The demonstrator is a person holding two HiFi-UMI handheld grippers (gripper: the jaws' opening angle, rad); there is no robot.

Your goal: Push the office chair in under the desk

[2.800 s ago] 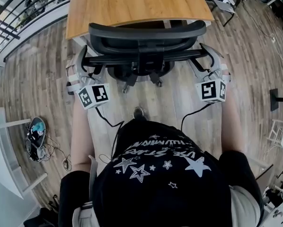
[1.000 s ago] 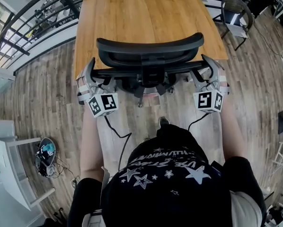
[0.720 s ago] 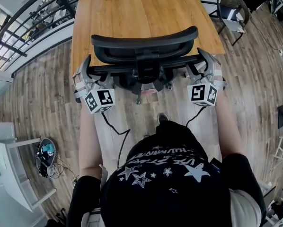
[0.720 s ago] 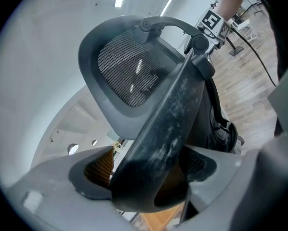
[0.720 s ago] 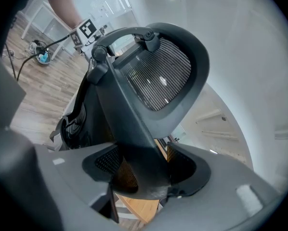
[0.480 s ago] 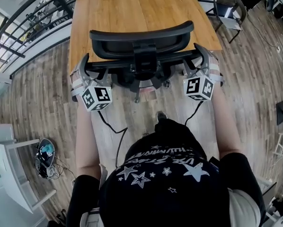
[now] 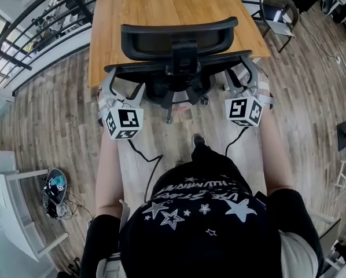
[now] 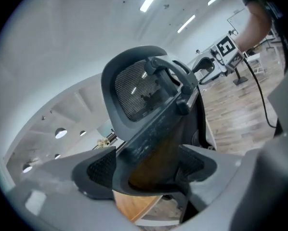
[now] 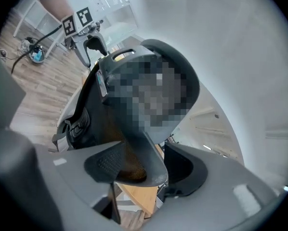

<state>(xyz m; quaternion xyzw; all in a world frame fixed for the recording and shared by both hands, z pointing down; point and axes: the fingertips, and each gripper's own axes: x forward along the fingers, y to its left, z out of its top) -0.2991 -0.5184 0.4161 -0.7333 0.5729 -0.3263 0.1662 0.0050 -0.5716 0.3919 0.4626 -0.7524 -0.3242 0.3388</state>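
Observation:
A black office chair [image 7: 179, 39] stands against the near edge of the wooden desk [image 7: 161, 4], its headrest over the desktop. In the head view my left gripper [image 7: 125, 83] is at the left end of the chair's back bar [image 7: 161, 67] and my right gripper [image 7: 242, 74] is at the right end. The left gripper view has the left gripper [image 8: 151, 165] shut on the dark bar [image 8: 153, 143], which fills the gap between the pads. In the right gripper view the right gripper [image 9: 144, 165] has its jaws closing on the bar [image 9: 134, 153] lying between them.
A second dark chair [image 7: 280, 7] stands at the desk's far right corner. A black railing [image 7: 40, 22] runs along the upper left. A white shelf unit [image 7: 11, 207] and a tangle of cables [image 7: 56, 193] lie at the left, and a black stand base [image 7: 342, 135] sits at the right.
The chair has rolled forward towards the desk, with its headrest now over the desktop. Both grippers have moved forward with it at the ends of the back bar.

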